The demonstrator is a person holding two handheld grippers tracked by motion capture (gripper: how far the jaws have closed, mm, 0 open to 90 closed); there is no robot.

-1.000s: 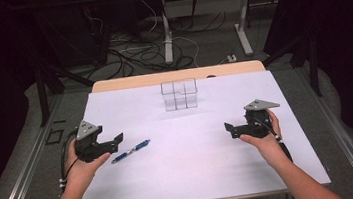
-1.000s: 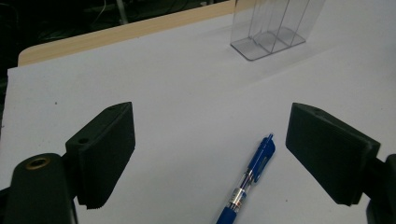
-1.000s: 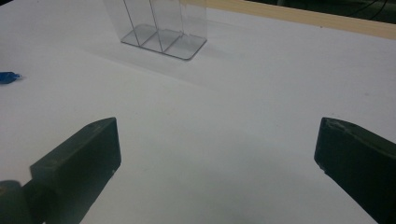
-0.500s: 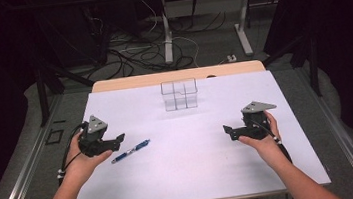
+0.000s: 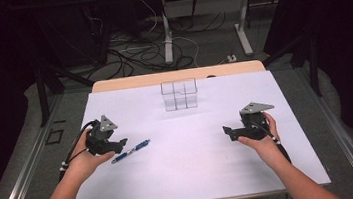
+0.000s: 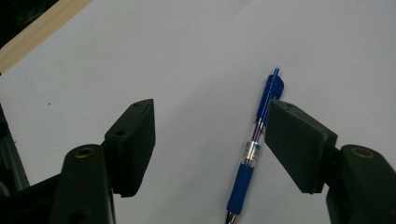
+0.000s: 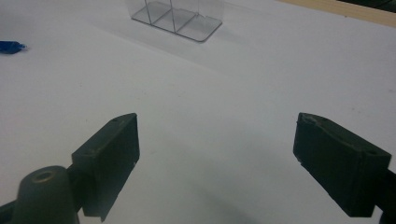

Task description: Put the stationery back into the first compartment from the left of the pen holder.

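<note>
On the left of the white table we hold the left gripper over the blue pen; its jaws have just been closing and stand apart, the pen lying between them, untouched. We cannot read its small red-and-silver label. Far centre stands a clear divided box. At right, our right gripper has been narrowing, jaws apart over bare table.

The setting was a laboratory recording station: a white-covered table stood among black curtains, with tangled floor cables and metal frame legs behind.
</note>
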